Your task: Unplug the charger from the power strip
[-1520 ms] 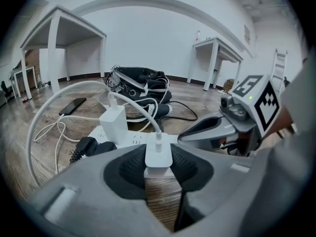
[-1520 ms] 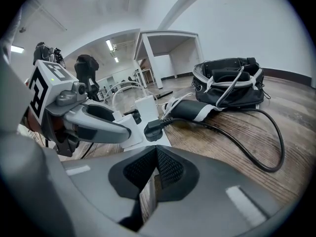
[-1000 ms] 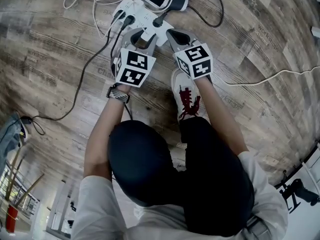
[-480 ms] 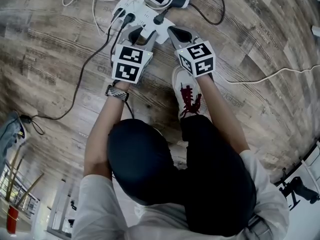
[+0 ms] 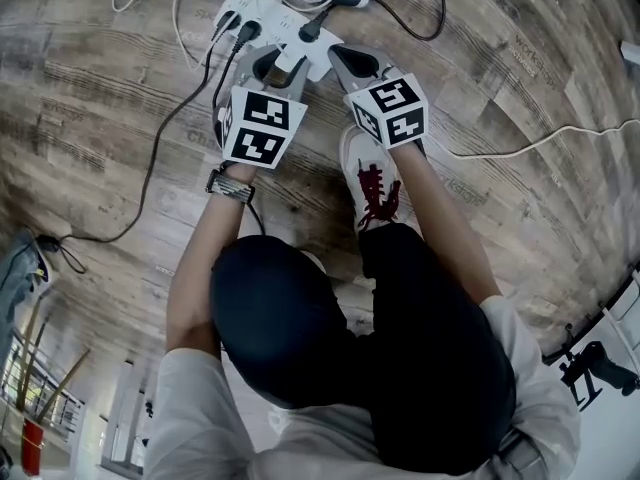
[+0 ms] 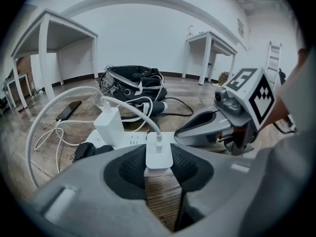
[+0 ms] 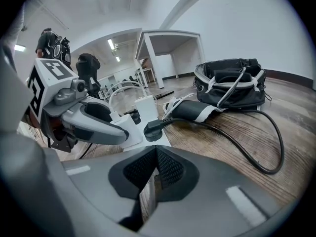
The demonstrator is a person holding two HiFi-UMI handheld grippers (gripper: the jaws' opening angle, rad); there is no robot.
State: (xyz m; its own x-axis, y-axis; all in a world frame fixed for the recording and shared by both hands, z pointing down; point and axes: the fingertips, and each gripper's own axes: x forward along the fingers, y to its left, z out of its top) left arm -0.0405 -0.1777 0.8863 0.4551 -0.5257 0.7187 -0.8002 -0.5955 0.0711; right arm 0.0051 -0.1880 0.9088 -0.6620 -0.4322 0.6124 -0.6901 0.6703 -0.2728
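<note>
Small white cube-shaped plastic charger (image 6: pixel 159 154) at near end of white power strip (image 6: pixel 123 141), clamped between left gripper (image 5: pixel 268 68) pads; right gripper (image 7: pixel 155 169) jaws together, empty. Charger likely light, rigid, smooth-sided; hold body flanks, not soft white cable (image 6: pixel 133 105).

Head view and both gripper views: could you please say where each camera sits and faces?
Head view: on the person's head, looking steeply down at the floor; arms, legs, left gripper and right gripper show.
Left gripper view: on the left gripper, looking along its jaws, which clamp the white charger; the right gripper shows at right.
Right gripper view: on the right gripper, looking over its closed jaws toward a black bag; the left gripper shows at left.
Shared: both gripper views see the power strip.
</note>
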